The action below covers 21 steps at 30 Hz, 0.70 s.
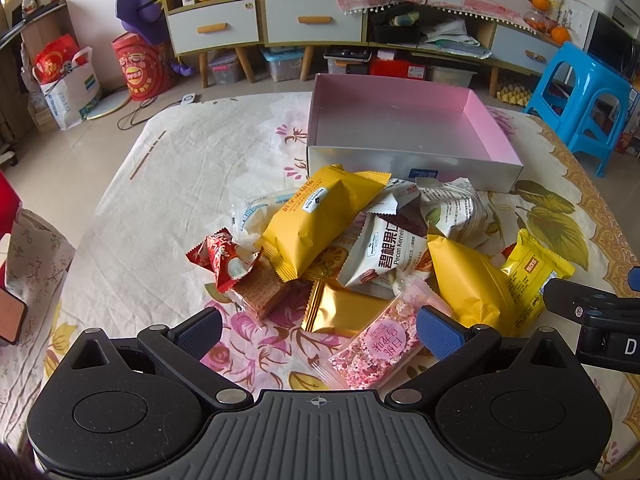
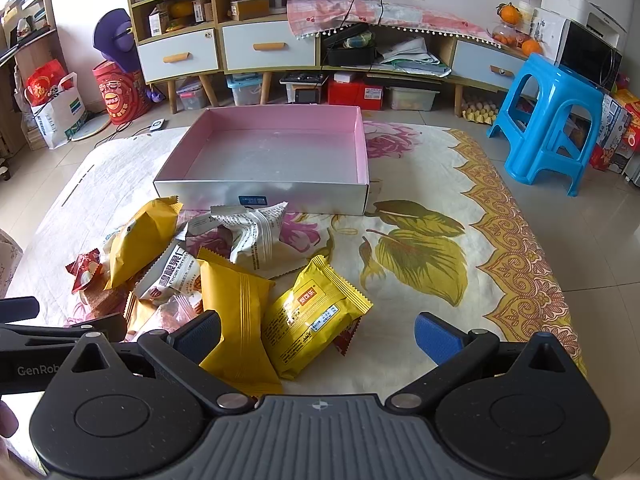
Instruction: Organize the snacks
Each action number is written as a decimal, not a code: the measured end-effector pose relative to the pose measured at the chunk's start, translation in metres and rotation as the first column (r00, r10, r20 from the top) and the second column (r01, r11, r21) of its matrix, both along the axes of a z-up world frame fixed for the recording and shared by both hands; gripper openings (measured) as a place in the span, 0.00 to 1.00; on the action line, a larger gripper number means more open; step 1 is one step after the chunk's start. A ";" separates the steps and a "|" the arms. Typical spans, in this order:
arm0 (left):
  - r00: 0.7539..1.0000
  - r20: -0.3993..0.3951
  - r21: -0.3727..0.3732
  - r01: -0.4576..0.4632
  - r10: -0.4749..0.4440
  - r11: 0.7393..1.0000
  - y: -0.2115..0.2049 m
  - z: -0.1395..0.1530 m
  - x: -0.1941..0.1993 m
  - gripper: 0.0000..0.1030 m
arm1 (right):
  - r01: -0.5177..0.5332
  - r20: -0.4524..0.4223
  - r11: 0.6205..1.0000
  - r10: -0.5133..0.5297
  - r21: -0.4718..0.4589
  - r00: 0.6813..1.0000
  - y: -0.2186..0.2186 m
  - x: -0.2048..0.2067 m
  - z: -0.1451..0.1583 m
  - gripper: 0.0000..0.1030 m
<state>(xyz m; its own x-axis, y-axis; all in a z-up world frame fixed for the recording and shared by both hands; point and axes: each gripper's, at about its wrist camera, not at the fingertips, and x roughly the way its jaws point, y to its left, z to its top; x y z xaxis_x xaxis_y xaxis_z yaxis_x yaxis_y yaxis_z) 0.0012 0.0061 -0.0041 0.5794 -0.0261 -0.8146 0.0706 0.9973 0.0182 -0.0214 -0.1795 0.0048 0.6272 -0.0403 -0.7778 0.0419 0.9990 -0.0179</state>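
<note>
A pile of wrapped snacks lies on the floral cloth in front of an empty pink-lined box (image 1: 400, 120) (image 2: 276, 148). In the left wrist view I see an orange-yellow packet (image 1: 320, 220), a white pecan packet (image 1: 384, 256), a red wrapper (image 1: 224, 260), a gold packet (image 1: 344, 312) and a pink packet (image 1: 380, 344). My left gripper (image 1: 318, 332) is open, just above the pink and gold packets. In the right wrist view my right gripper (image 2: 318, 336) is open around a bright yellow packet (image 2: 312, 316), next to an orange-yellow packet (image 2: 236, 316).
The table's floral cloth (image 2: 420, 260) has room right of the pile. A blue plastic stool (image 2: 552, 120) stands on the floor to the right. Cabinets with drawers (image 2: 268, 44) line the back wall. The right gripper's body shows at the left view's right edge (image 1: 600, 320).
</note>
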 end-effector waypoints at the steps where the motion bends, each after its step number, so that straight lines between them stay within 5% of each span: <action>1: 1.000 0.000 0.000 0.000 0.000 1.000 0.000 0.000 0.000 1.00 | 0.000 0.000 1.000 0.000 0.000 1.000 0.000 0.000 0.000 0.92; 21: 1.000 -0.001 0.000 0.001 -0.001 1.000 -0.002 0.000 -0.003 1.00 | 0.005 -0.002 1.000 -0.005 -0.002 1.000 -0.001 0.000 0.000 0.92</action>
